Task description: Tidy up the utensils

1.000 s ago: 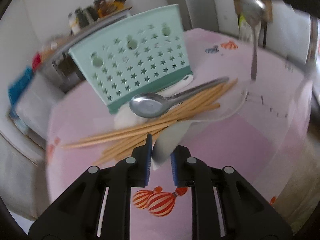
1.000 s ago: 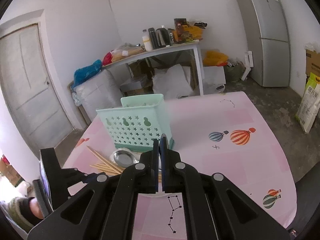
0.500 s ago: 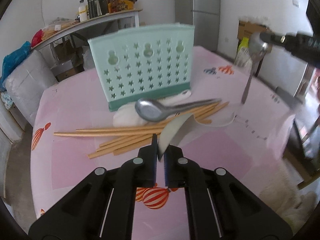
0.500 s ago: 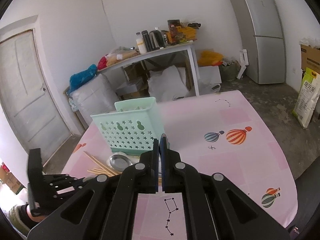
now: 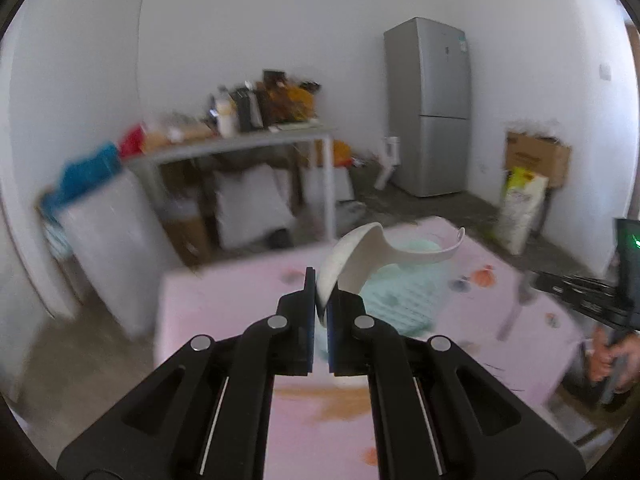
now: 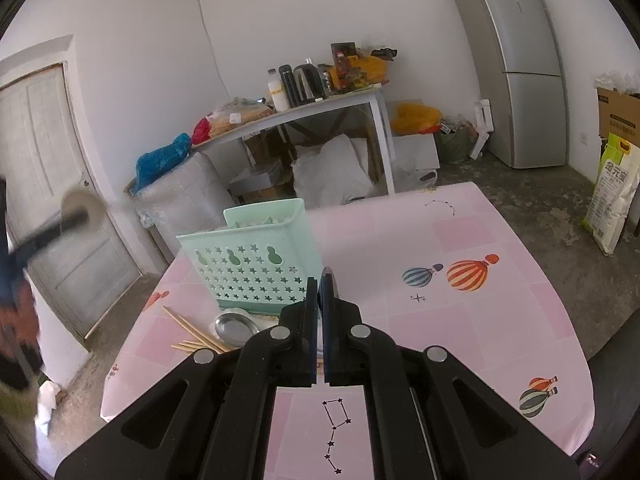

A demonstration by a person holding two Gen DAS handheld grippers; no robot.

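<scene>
Pink balloon-print tablecloth point(image 6: 480, 320); silver fridge point(image 6: 516, 64) & cluttered side table point(image 6: 320, 108) behind.

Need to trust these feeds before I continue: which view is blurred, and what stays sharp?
Left wrist view: motion-smeared background and table, only the left gripper and its white spoon crisp. Right wrist view: sharp on the green basket and right gripper, blur only at far left; both fisheye-bent.

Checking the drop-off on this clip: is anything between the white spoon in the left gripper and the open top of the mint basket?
Nothing visible. The left gripper holds the white spoon in the air on the near side of the mint basket; the left view is blurred, but no object shows between them. The basket's open top looks clear.
</scene>
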